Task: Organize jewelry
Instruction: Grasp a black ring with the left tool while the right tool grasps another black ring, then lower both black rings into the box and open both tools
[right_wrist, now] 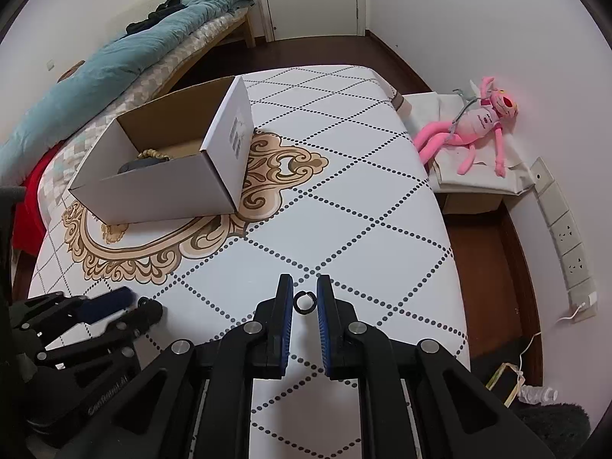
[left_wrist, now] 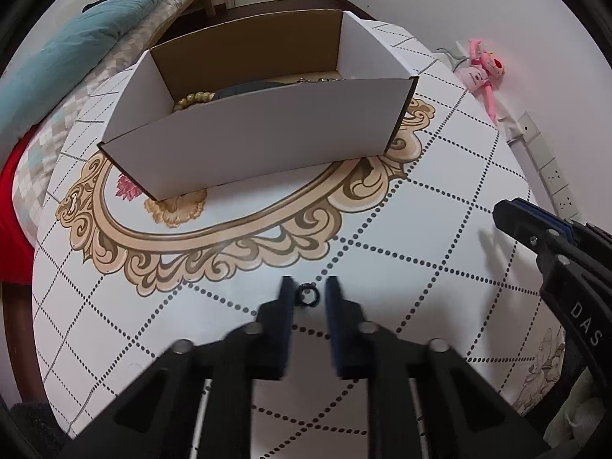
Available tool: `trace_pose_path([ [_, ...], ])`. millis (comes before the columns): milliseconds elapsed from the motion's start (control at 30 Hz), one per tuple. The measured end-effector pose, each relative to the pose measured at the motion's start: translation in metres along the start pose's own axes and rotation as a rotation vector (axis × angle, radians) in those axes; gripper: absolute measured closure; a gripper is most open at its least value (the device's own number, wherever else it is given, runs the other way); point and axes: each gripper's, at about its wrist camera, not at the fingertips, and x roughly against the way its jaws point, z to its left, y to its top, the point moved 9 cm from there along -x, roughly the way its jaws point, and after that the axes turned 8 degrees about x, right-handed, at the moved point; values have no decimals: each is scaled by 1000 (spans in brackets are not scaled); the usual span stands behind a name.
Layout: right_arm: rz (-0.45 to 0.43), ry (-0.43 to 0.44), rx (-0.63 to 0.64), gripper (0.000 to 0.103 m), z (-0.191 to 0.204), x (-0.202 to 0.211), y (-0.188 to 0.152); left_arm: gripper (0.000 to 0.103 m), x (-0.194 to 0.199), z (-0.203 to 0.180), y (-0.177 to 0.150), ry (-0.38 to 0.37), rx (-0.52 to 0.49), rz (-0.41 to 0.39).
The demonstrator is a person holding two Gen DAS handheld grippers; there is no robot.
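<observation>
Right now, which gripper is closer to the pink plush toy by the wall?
Right. The right gripper is on the side toward the pink plush toy; the left gripper is beyond it, farther away.

Here's how we've got it laid out: the box [right_wrist: 160, 195] sits on the table [right_wrist: 344, 229], far-left part, with beads [left_wrist: 193, 100] in it. Nearer us, the left ring [left_wrist: 307, 294] is between the left gripper [left_wrist: 309, 290] fingers and the right ring [right_wrist: 305, 301] between the right gripper [right_wrist: 305, 290] fingers, grippers side by side. Bed [right_wrist: 114, 69] behind the box, plush [right_wrist: 478, 122] off the table's right.
</observation>
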Motion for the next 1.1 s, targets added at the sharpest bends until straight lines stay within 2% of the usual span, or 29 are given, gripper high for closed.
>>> trace_pose_path([
  [167,-13,4,4,90,3,4,2,93,2,-2,-1,-12,1,2],
  [300,-34,26,3,90,9,14,11,93,25,-2,7,-48,14,-15],
  [433,-64,82,8,90,21,27,33,93,55,10,38,-116,76,-39],
  [500,-86,122,11,90,30,31,55,93,64,22,64,-144,127,-42],
  [700,-104,219,26,90,51,17,123,93,57,62,134,-154,199,-38],
  [800,-57,264,59,90,64,-6,153,93,39,72,161,-138,205,0],
  [967,68,295,70,89,69,-43,172,91,26,81,177,-85,239,48],
  [1000,89,295,61,89,66,-47,175,89,27,82,180,-67,242,48],
  [1067,81,298,50,86,63,-46,179,72,29,85,182,-42,239,40],
  [1100,73,289,46,79,60,-43,180,49,32,87,183,-28,243,30],
])
